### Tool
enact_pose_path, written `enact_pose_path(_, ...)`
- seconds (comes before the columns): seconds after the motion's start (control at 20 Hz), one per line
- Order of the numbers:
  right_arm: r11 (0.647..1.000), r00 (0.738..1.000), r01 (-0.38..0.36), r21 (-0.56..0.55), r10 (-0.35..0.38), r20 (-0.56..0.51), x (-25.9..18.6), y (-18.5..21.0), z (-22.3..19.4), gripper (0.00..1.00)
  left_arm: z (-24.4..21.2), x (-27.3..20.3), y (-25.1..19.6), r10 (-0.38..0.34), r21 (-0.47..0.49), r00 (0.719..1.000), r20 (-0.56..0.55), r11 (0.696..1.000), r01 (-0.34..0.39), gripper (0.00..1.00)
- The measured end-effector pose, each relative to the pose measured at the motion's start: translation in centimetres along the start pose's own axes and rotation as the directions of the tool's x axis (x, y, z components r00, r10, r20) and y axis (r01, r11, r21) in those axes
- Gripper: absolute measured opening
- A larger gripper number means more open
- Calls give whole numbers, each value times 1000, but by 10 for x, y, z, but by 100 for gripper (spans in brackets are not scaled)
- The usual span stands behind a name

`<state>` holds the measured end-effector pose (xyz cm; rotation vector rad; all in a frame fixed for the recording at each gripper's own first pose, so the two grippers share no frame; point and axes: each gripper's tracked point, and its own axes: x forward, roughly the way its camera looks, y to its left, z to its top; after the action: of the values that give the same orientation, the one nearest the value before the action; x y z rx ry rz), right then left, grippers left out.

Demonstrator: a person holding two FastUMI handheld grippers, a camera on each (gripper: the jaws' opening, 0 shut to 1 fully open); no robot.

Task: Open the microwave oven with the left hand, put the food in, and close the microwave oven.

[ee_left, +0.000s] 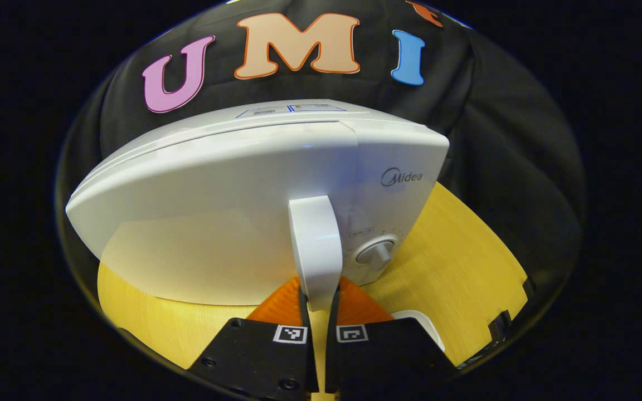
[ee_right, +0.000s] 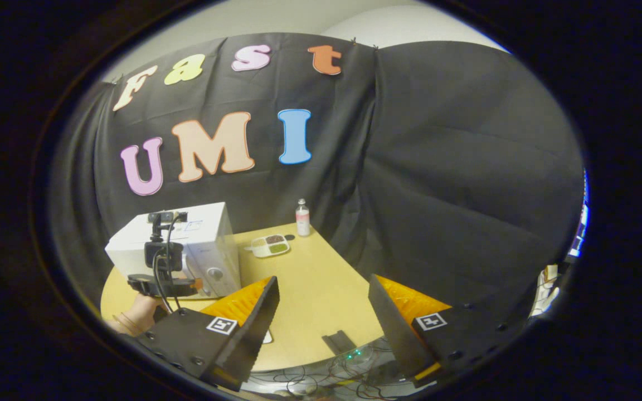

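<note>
In the left gripper view, the white microwave (ee_left: 254, 211) stands on the yellow tabletop (ee_left: 466, 262). Its door is shut. A tall white handle (ee_left: 315, 250) sticks out from the door, and a round knob (ee_left: 375, 253) sits beside it. The word "Midea" is printed above the knob. The left gripper (ee_left: 317, 298) has its orange fingers (ee_left: 283, 303) pinching the handle from both sides.

In the right gripper view, the microwave (ee_right: 209, 245) is at the tabletop's (ee_right: 321, 295) left side. A food tray (ee_right: 270, 245) lies just right of it, with dark and green food in its sections. A small bottle (ee_right: 302, 218) stands behind the tray. The right gripper (ee_right: 324, 312) hangs over the tabletop with its fingers (ee_right: 248, 312) spread wide, holding nothing.
</note>
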<state>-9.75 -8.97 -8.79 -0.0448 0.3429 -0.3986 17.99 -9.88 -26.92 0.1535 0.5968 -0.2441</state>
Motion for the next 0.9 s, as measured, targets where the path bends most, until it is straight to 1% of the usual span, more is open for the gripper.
enact_pose_path(0.2,999,1000,-29,-27,29,-1,2,6,-1,99,-1,0,1,26,-12,1000,15,1000,-26,2)
enact_pose_path(0.25,999,999,-40,-29,39,-5,4,9,-1,100,-10,-9,-1,30,-37,999,-12,999,-30,2)
enact_pose_path(0.3,998,999,-51,-31,50,-8,6,11,-3,100,-18,-23,-2,29,-48,1000,3,998,-29,2)
enact_pose_path(0.35,998,998,-61,-33,61,-13,7,14,-5,99,-24,-37,-2,26,-46,999,37,999,-25,2)
enact_pose_path(0.4,997,997,-75,-34,75,-23,10,17,-8,99,-34,-47,-2,26,-36,999,47,999,-24,2)
enact_pose_path(0.55,990,990,-133,-54,131,-50,18,31,-13,100,-59,-77,2,27,-21,999,23,999,-26,2)
enact_pose_path(0.65,982,984,-171,-74,168,-53,23,39,-14,100,-70,-94,7,33,-36,999,22,999,-32,2)
enact_pose_path(0.7,978,981,-188,-86,183,-58,24,42,-17,93,-76,-99,10,41,-38,999,20,998,-40,2)
enact_pose_path(0.9,963,966,-252,-98,245,-77,30,53,-23,93,-92,-121,20,83,-42,996,27,996,-82,4)
